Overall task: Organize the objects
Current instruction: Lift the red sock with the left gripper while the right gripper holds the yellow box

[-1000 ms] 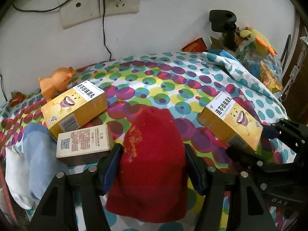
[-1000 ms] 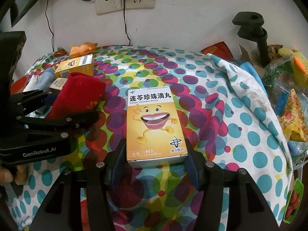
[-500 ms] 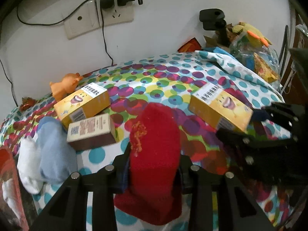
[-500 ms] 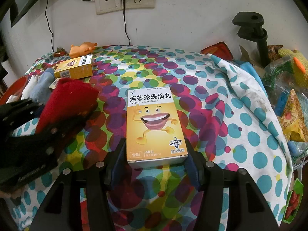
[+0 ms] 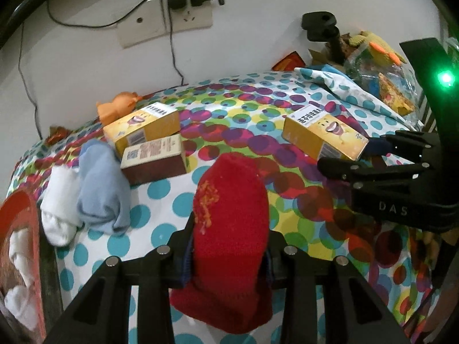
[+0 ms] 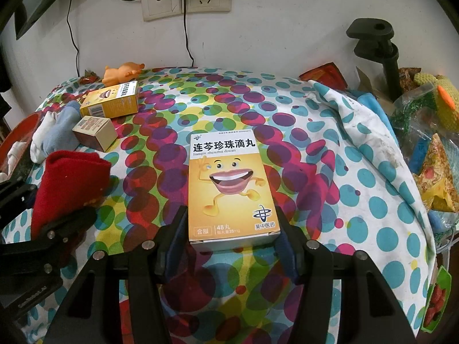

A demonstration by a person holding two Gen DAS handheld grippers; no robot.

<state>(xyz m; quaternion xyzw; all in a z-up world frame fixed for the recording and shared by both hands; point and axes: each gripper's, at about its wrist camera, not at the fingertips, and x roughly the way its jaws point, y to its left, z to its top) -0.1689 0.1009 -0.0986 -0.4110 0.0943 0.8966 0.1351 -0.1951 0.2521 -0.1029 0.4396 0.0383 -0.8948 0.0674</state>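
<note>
Gripping, left claw (image 5: 228, 253): clamped on red sock (image 5: 229, 223).
Right claw (image 6: 232, 239): clamped on yellow box (image 6: 229, 189), mid-table.

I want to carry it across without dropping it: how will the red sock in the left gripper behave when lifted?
The red sock looks like thick knit, so it will probably flop and droop beyond the left gripper, whose jaws pinch its middle. It seems light, and the fuzzy fabric likely grips well. The cuff hanging below might drag on the polka-dot cloth.
</note>
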